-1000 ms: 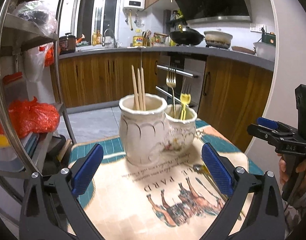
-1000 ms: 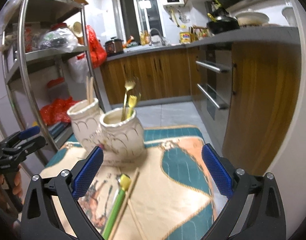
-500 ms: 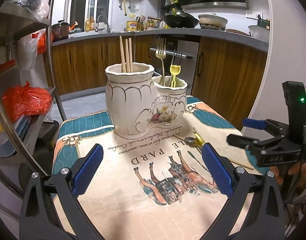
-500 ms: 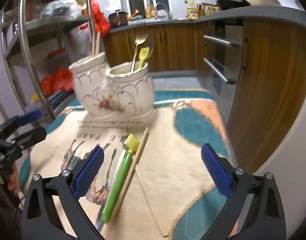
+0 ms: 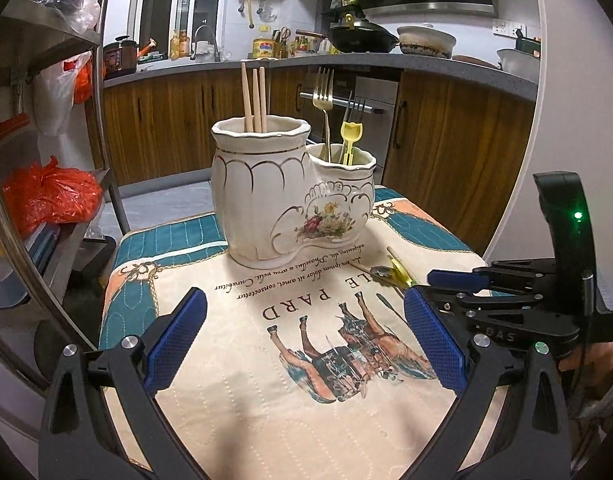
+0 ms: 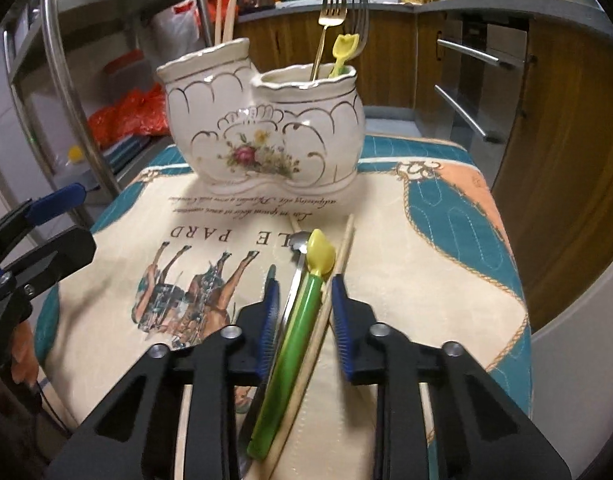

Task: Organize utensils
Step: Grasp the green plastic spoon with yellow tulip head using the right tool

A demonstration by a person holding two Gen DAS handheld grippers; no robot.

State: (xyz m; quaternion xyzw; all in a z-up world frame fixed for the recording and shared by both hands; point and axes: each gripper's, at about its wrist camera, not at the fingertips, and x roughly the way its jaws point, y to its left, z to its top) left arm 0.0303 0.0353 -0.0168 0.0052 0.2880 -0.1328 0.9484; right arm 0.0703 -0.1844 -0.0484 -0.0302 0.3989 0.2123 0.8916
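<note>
Right wrist view: my right gripper (image 6: 302, 312) has its jaws narrowed around three utensils lying side by side on the cloth (image 6: 418, 280), not yet pinching them: one green-handled spoon (image 6: 294, 344), one metal spoon (image 6: 296, 276), one wooden chopstick (image 6: 330, 300). Ahead stands the ceramic holder (image 6: 262, 136) with two compartments: three chopsticks (image 5: 254, 100) in the taller, two forks (image 5: 324, 100) and one yellow utensil (image 5: 350, 140) in the lower. My left gripper (image 5: 306, 340) hangs above the cloth, jaws wide apart, holding nothing.

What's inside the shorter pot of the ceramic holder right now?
The shorter pot holds a gold fork, a darker fork and a yellow plastic utensil. Their lower ends are hidden by its wall.
</note>
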